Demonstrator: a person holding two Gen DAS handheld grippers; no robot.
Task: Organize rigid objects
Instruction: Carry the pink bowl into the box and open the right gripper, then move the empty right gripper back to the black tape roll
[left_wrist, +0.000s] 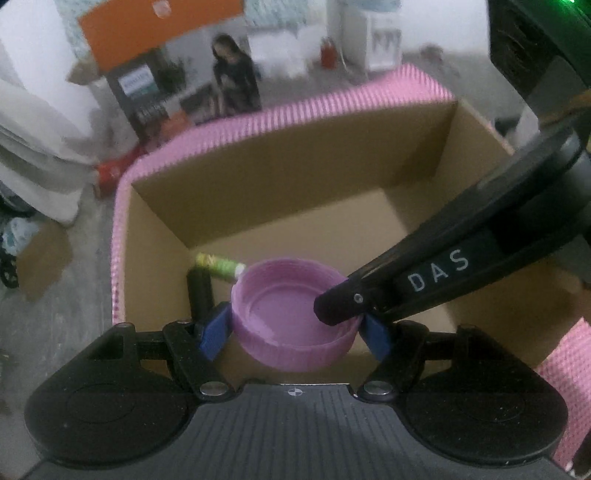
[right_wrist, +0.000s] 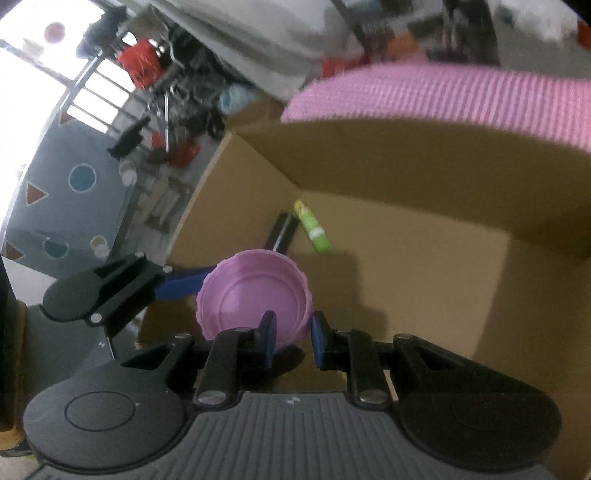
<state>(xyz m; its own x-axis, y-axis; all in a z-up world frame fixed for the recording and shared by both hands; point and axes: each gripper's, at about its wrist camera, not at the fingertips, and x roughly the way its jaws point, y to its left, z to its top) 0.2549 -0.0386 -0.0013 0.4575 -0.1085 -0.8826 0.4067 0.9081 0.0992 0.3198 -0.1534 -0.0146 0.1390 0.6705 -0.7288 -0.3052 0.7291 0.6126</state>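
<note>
While both hand-held grippers reach over an open cardboard box (left_wrist: 295, 177), a pink lid (left_wrist: 291, 314) sits between them, hollow side up, above the box floor. The left hand-held gripper (left_wrist: 295, 328) has its blue pads (left_wrist: 214, 332) pressed against opposite sides of the lid's ribbed wall, so it pinches the lid across its full width. The right hand-held gripper (right_wrist: 291, 336) comes in from the right in the left wrist view, its black fingers close together; in its own view one blue pad (right_wrist: 267, 339) lies inside the lid's rim and the other just outside, nipping the near wall of the lid (right_wrist: 255, 295). Whether those pads truly press the wall or only flank it is hard to tell from the blur, though they stand nearly together.

Inside the box, beyond the lid, lie two small things near the left wall: a black cylinder (left_wrist: 199, 295) and a green tube (left_wrist: 219, 266) with a yellowish end. They lie beside each other, the tube angled across the cylinder's far end; whether they touch is unclear. The rest of the box floor is bare cardboard.

A pink ribbed mat (left_wrist: 332, 107) drapes along the outside of the box's far and left edges. Behind it the room is cluttered and blurred.
</note>
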